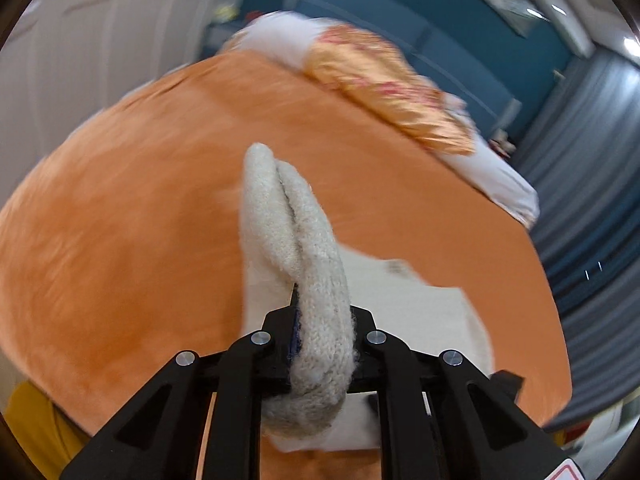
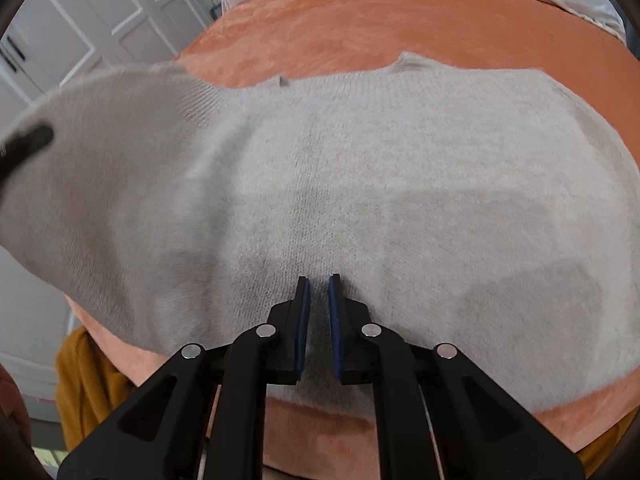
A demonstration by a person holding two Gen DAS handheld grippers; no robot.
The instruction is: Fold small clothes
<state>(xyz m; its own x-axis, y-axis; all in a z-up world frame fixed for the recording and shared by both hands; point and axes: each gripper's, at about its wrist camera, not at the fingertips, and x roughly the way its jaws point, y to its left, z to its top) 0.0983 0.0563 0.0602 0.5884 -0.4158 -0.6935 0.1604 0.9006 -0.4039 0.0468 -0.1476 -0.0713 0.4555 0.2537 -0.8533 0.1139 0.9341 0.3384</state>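
A cream knitted sweater (image 2: 360,184) lies spread on an orange bedspread (image 2: 360,20). My left gripper (image 1: 320,320) is shut on a fold of the sweater (image 1: 296,240), likely a sleeve or edge, lifted above the bed; the rest of the sweater (image 1: 420,304) lies below it. In the right wrist view the lifted left part of the sweater (image 2: 100,132) rises at the left, with the left gripper's finger (image 2: 28,142) showing at its edge. My right gripper (image 2: 319,292) hovers over the sweater's near middle, jaws a narrow gap apart with nothing between them.
Orange and white pillows (image 1: 384,76) lie at the head of the bed. White closet doors (image 2: 100,12) stand at the left. A blue wall (image 1: 460,32) and grey curtain (image 1: 592,184) are at the right. A mustard cloth (image 2: 88,376) hangs at the bed's near-left edge.
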